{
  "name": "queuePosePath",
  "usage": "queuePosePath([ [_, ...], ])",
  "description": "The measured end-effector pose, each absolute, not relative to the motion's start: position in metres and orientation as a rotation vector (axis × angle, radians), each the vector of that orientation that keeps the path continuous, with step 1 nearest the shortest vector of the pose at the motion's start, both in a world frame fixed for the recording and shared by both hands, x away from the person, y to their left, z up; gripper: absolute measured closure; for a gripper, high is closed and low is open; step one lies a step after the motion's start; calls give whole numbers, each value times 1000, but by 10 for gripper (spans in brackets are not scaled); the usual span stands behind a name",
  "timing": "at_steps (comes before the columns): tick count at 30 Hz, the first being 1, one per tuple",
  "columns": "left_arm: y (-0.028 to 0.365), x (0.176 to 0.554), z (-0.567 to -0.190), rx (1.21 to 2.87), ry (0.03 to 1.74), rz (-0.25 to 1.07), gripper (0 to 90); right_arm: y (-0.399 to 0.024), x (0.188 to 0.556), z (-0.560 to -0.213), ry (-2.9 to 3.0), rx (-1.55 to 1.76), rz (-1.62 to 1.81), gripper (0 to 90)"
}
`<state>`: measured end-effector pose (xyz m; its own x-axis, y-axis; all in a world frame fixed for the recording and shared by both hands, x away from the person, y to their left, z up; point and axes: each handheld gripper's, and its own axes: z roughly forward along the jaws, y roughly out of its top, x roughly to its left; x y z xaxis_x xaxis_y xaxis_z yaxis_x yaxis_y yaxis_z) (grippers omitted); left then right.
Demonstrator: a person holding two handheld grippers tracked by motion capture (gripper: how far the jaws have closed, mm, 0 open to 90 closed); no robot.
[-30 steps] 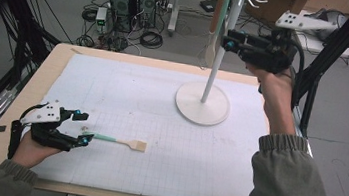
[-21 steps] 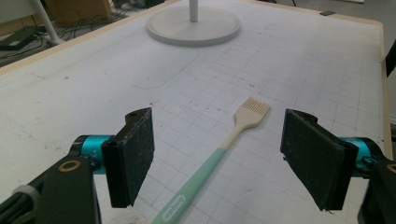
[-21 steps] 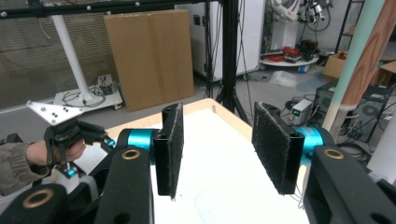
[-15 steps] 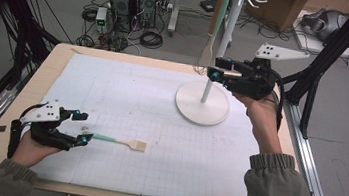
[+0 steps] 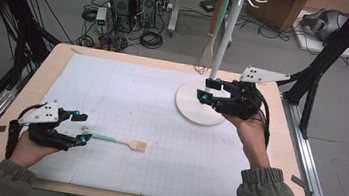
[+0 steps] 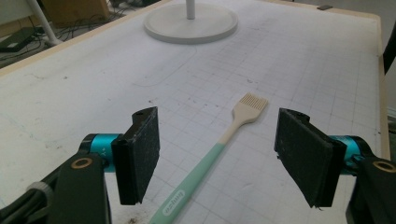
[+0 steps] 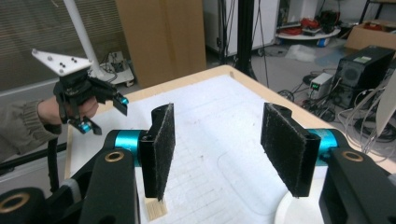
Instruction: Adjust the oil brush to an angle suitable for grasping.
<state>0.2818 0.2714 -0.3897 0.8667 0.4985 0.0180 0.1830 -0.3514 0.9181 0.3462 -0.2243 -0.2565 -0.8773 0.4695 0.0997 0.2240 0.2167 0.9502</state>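
Observation:
A brush [image 5: 114, 140] with a mint-green handle and beige bristles lies flat on the white gridded mat [image 5: 136, 103], at the front left. My left gripper [image 5: 82, 128] is open, its jaws either side of the handle end of the brush [image 6: 219, 149] without touching it. A white stand [image 5: 225, 39] with a round base [image 5: 201, 106] is at the back right, and a wooden-handled utensil [image 5: 213, 27] hangs from its top hooks. My right gripper [image 5: 207, 90] hovers open and empty just over the base, in front of the pole.
The wooden table edge [image 5: 278, 141] runs close on the right, with a metal rail beyond it. Computers, cables and boxes sit on the floor behind the table. The other hand with the left gripper [image 7: 105, 112] shows far off in the right gripper view.
My right gripper came down from near the top of the stand to just above its base, still open. The left gripper and the brush have not moved.

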Motion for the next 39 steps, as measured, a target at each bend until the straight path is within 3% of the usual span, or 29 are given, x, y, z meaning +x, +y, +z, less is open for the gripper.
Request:
queuePosePath([
  [19,272,300,-401,2028,432,335,570,-228,314,-307,2327,688,1653,380],
  [27,268,311,-412,2118,451,344,827,-227,307,-325,2346,704,1641,378],
  [30,267,316,-416,2125,457,354,886,-228,304,-328,2345,705,1647,376],
  [39,263,330,-430,2187,510,348,896,-230,292,-336,2349,708,1635,365],
])
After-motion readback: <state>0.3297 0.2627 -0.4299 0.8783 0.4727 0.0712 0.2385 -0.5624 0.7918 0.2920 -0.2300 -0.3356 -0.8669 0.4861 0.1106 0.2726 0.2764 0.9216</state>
